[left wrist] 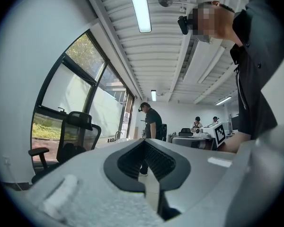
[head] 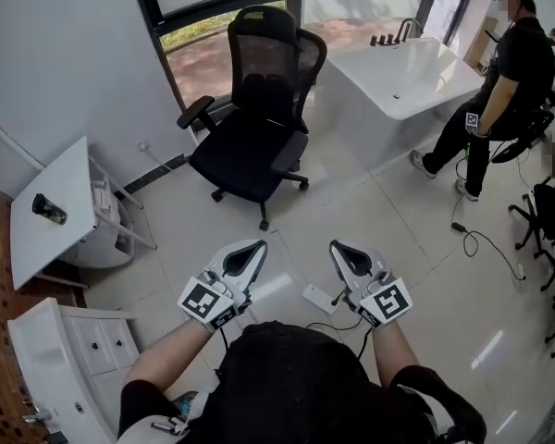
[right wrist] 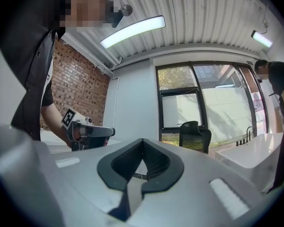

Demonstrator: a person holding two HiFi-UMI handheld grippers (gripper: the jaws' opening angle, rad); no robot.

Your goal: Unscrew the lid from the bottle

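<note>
A small dark object (head: 49, 208) lies on a white side table (head: 37, 239) at the far left; I cannot tell whether it is the bottle. No lid shows. Both grippers are held level over the tiled floor, side by side in front of my body and well to the right of that table. My left gripper (head: 256, 246) is shut with nothing between its jaws, as the left gripper view (left wrist: 144, 141) confirms. My right gripper (head: 336, 245) is likewise shut and empty in the right gripper view (right wrist: 142, 140).
A black office chair (head: 259, 109) stands ahead of the grippers by the window. Beyond it is a white bathtub-like basin (head: 416, 72), with another person (head: 499, 81) beside it. A white drawer cabinet (head: 65, 359) sits at lower left. A power strip (head: 316, 298) and cables (head: 481, 239) lie on the floor.
</note>
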